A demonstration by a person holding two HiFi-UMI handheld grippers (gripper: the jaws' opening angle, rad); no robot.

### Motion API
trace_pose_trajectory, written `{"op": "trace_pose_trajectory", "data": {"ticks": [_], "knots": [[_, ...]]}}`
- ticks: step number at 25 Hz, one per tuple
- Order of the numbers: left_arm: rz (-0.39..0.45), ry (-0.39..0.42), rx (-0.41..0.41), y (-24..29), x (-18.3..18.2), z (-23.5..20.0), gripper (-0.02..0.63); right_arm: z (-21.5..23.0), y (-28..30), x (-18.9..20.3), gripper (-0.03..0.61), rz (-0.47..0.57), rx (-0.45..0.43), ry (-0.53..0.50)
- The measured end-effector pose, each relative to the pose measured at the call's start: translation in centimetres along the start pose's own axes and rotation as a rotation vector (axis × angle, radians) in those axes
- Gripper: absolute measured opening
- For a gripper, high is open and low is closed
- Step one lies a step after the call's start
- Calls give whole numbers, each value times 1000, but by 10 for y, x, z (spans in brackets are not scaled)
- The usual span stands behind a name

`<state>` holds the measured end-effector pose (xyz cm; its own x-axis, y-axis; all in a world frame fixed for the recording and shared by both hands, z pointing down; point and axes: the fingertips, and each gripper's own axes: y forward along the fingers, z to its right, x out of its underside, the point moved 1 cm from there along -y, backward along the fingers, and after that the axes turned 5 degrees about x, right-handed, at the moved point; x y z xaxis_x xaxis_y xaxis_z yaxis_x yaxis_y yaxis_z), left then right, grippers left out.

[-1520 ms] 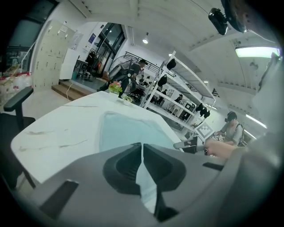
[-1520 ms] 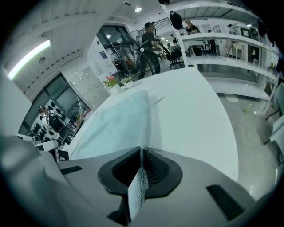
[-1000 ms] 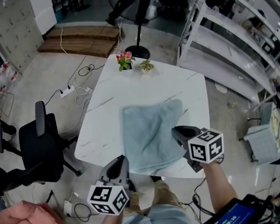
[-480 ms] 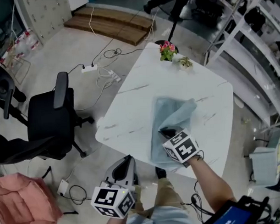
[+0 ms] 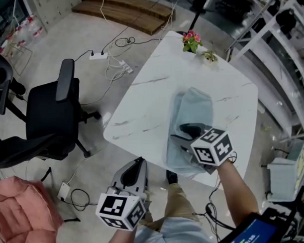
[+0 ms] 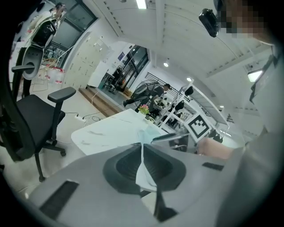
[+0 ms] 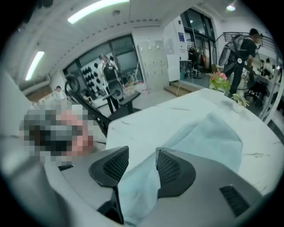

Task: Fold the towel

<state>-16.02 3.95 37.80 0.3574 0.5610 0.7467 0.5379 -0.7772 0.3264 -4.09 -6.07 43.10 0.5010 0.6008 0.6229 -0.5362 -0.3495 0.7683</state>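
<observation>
The pale blue towel (image 5: 195,109) lies folded over on itself on the white marble table (image 5: 151,93). My right gripper (image 5: 184,133) sits low over the towel's near part. Its jaws have just been opening and stand apart, with a loose fold of towel (image 7: 137,177) between them and no pad pressing on it. In its own view the right gripper (image 7: 142,153) looks along the towel toward the far corner. My left gripper (image 5: 139,163) hangs off the table's near edge, shut and empty, and the left gripper (image 6: 142,146) points toward the table.
A pink flower pot (image 5: 191,40) and a small plant (image 5: 208,55) stand at the table's far corner. A black office chair (image 5: 52,122) is on the left, with a power strip and cables (image 5: 97,56) on the floor beyond. Shelving (image 5: 283,44) runs along the right.
The towel was spread flat and is now doubled over lengthwise. My right gripper moved left and down with its edge, then opened its jaws. The left gripper stayed shut off the near edge.
</observation>
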Motion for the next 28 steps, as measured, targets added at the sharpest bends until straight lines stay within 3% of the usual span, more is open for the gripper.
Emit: {"op": "trace_pose_trajectory", "data": {"ticks": [2, 5, 10, 15, 16, 18, 19, 22, 28], "knots": [[4, 12, 10, 2, -5, 3, 18, -1, -32, -23, 215, 99, -46, 43], [-3, 23, 30, 8, -8, 10, 18, 12, -65, -26, 216, 152, -10, 65], [-56, 55, 82, 22, 2, 30, 18, 26, -72, 44, 244, 57, 86, 123], [-102, 75, 109, 31, 14, 38, 18, 33, -64, 92, 267, 59, 53, 292], [-107, 77, 113, 32, 15, 39, 18, 31, -63, 91, 223, 79, 47, 296], [-110, 79, 120, 31, 14, 43, 18, 22, -66, 77, 72, 134, 38, 258], [-108, 80, 122, 31, 13, 44, 18, 12, -67, 68, 50, 161, 25, 223], [-92, 84, 127, 29, 7, 49, 18, -27, -65, 43, 44, 199, -21, 51], [-72, 63, 105, 19, 8, 39, 18, -79, -30, 51, 51, 96, -56, -238]]}}
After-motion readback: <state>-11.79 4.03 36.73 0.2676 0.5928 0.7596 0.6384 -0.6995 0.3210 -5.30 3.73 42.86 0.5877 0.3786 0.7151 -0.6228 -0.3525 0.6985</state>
